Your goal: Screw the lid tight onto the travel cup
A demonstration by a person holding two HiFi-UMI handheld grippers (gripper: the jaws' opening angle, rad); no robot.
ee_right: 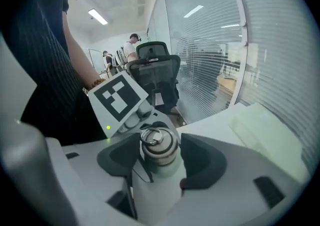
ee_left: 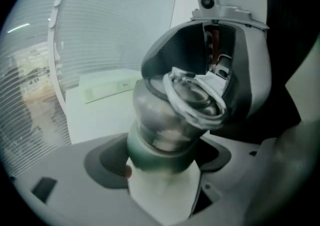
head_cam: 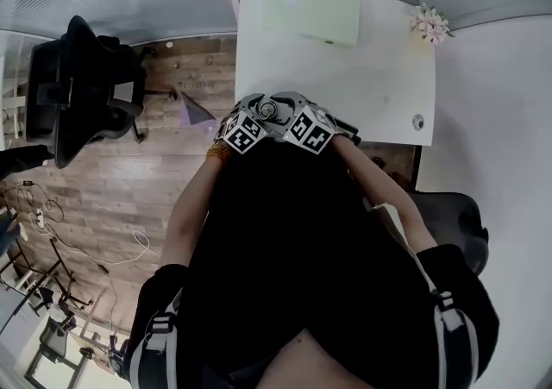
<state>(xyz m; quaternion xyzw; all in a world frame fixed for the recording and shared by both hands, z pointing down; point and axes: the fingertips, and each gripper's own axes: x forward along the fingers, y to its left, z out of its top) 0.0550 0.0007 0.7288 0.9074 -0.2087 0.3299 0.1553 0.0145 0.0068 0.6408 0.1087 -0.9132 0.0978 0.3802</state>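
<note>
With left tool (ee_left: 161, 164) clamped on travel cup (ee_left: 161, 197), shut wide-apart right tool (ee_right: 161, 162) on lid (ee_right: 159, 145), then twist straight.

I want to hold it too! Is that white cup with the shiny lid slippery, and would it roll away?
Probably a bit slippery: the travel cup has a smooth white body and a shiny metal-looking lid. It looks round, so lying on its side it would likely roll. It looks hard, so probably stiff when squeezed.
</note>
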